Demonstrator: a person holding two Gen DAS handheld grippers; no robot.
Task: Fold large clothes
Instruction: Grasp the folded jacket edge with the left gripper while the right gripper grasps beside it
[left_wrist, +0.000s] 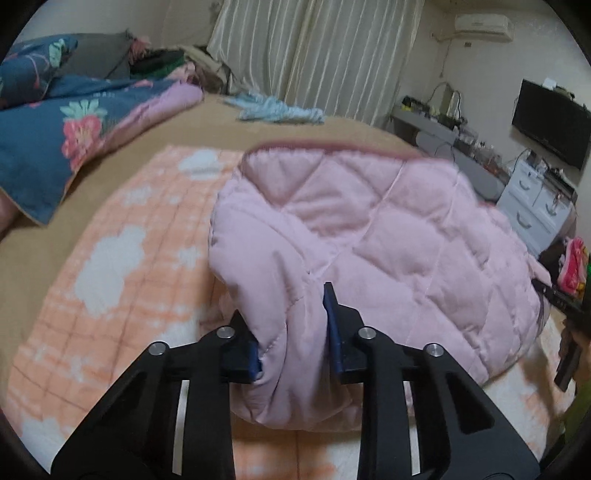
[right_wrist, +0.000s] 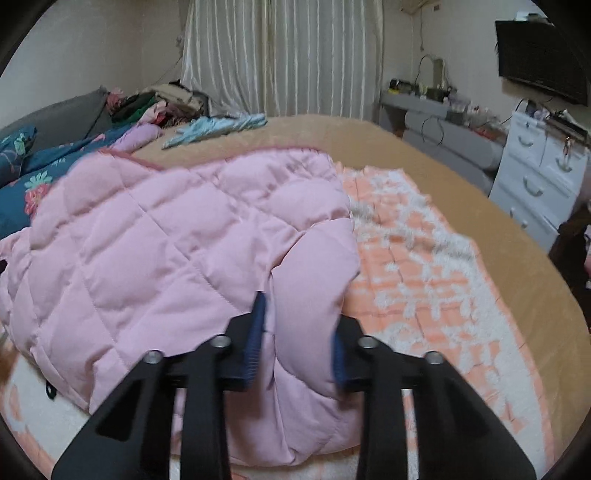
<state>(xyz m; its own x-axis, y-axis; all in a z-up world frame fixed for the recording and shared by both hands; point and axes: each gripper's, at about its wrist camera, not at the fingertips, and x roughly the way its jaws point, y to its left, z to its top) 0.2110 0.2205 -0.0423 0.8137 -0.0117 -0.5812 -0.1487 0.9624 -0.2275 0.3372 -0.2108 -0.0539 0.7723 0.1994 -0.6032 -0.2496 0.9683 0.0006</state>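
Bedroom, pleated cream curtain (left_wrist: 314, 55) on the far wall, one wall-mounted television (left_wrist: 554, 122), one air conditioner (left_wrist: 484, 26) high on the wall, one white drawer cabinet (right_wrist: 535, 184) beside a cluttered grey bench (right_wrist: 436, 107).

Surface: one bed (left_wrist: 110, 162) under a tan cover, with one orange-and-white checked blanket (left_wrist: 122, 258) spread across its near part.

Items on the bed:
- One pink quilted jacket (left_wrist: 388, 251), lying bunched on the checked blanket, its dark-pink trimmed edge toward the curtain.
- One blue floral duvet (left_wrist: 55, 140), heaped at the bed's left side, apart from the jacket.
- One light-blue striped garment (left_wrist: 277, 109), near the far edge.
- A pile of mixed clothes (right_wrist: 166, 103) at the far left corner; count cannot be told.

Grippers, two:
- Left hand-held gripper (left_wrist: 295, 332), clamped on a near fold of the jacket.
- Right hand-held gripper (right_wrist: 299, 332), likewise clamped on a near fold.

Bare tan cover shows between the jacket and the far edge, and along the right side.
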